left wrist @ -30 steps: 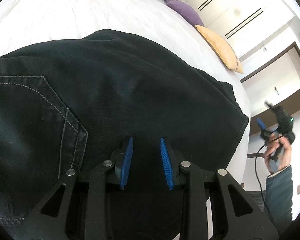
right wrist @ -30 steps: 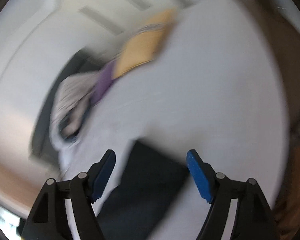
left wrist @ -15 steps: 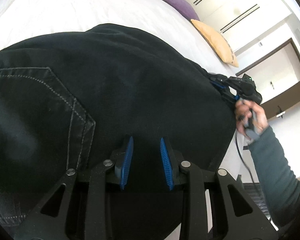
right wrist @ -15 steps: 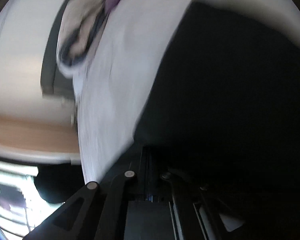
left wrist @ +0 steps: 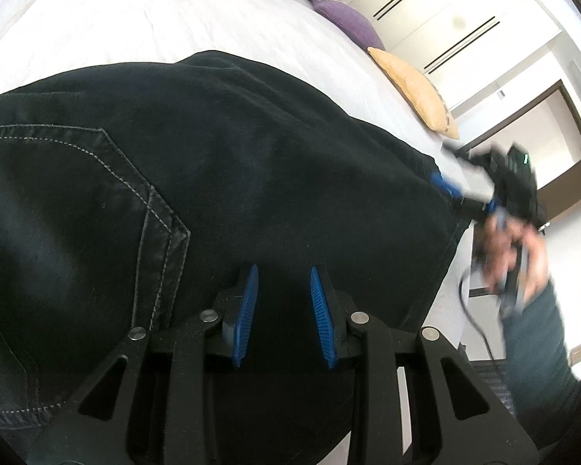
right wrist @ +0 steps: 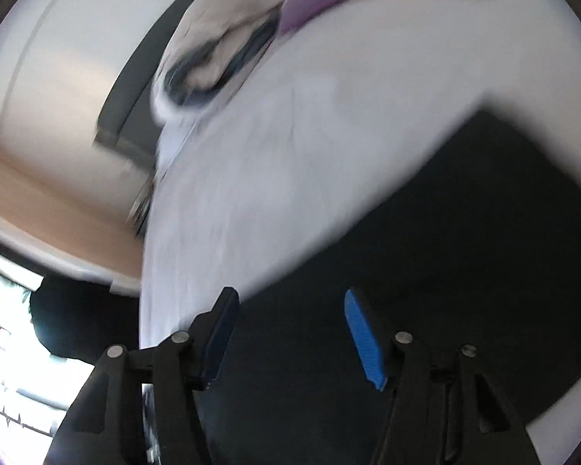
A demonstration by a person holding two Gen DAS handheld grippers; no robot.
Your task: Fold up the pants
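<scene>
Black jeans lie folded on a white bed, back pocket stitching at the left. My left gripper hovers low over the jeans near their close edge, its blue pads apart with nothing between them. My right gripper shows in the left wrist view at the jeans' right edge, blurred. In the right wrist view my right gripper is open over the dark jeans, empty.
A purple pillow and a yellow pillow lie at the far side of the bed. Crumpled bedding sits near them. White wardrobe doors stand behind. The bed's right edge drops beside the jeans.
My right gripper went down onto the jeans' right edge half a second ago, then pulled back and now stands open. My left gripper has hardly moved.
</scene>
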